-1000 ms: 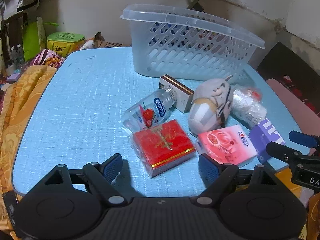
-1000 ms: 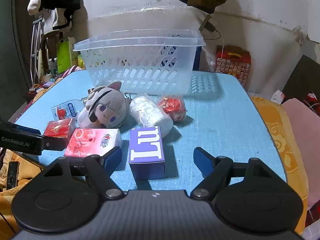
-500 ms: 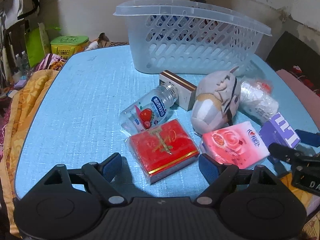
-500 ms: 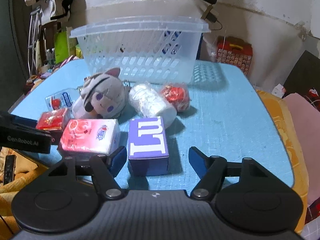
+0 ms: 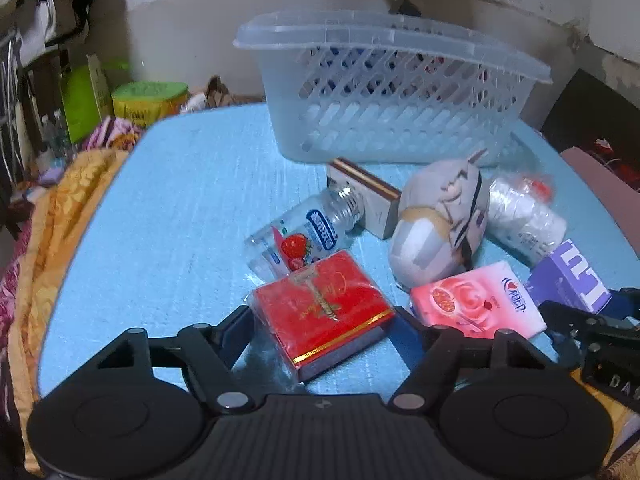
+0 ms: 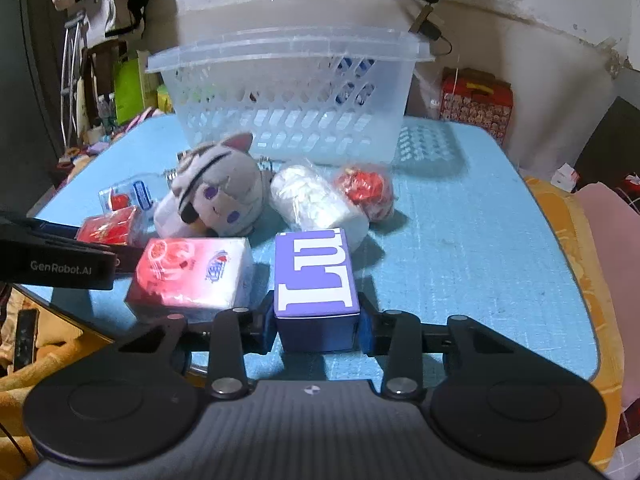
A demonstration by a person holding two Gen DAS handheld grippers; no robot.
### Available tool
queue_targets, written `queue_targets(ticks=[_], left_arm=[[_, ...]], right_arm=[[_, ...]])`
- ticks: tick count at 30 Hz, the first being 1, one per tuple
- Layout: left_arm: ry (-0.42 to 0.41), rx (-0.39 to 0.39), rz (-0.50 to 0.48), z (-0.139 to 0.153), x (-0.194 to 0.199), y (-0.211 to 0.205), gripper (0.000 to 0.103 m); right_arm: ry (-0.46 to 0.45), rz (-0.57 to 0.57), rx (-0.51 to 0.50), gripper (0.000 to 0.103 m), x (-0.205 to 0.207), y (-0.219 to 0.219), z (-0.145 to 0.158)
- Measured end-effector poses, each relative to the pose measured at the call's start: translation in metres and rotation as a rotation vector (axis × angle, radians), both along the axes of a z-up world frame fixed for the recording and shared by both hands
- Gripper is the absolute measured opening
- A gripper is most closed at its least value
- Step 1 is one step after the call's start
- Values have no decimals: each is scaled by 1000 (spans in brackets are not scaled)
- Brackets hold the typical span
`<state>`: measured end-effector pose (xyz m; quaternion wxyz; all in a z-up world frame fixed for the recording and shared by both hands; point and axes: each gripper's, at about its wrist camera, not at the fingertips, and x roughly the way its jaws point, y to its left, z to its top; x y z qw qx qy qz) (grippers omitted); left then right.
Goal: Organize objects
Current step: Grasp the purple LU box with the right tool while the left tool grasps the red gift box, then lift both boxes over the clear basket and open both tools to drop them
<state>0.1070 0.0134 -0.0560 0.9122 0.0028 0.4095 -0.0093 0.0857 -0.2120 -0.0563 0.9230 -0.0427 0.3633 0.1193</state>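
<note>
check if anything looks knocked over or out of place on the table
The small bottle lies on its side, its cap end against a box. The plush toy lies tipped over too. All the items sit outside the basket.

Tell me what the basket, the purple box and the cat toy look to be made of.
Basket: translucent white moulded plastic, judging by the lattice holes and see-through rim. Purple box: probably matte printed cardboard, with crisp folded edges; the right gripper is shut on it. Cat toy: soft plush fabric, fuzzy and rounded.
</note>
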Motion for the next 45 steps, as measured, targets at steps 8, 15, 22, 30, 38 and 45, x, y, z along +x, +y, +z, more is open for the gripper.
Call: queue_targets(ticks=[8,15,22,30,38,45], left_arm=[[-88,-57,-3,20,-16,18,76],[-231,-21,-39,40,-36,21,76],[-345,-1,-60,50,-49,27,76],[-449,-76,-94,72,-63,35,76],[-510,-69,-162,95,-33,12,76],[-567,-78,-150,133,39,3,76]], right_arm=[[-97,-3,33,42,-15,-17,21],[-167,0,52,42,-22,-24,34],[-229,-9,135,42,-30,-44,50],[-278,18,201,42,-20,-50,64],[-315,27,238,42,22,-44,79],[-325,59,150,43,87,-18,96]])
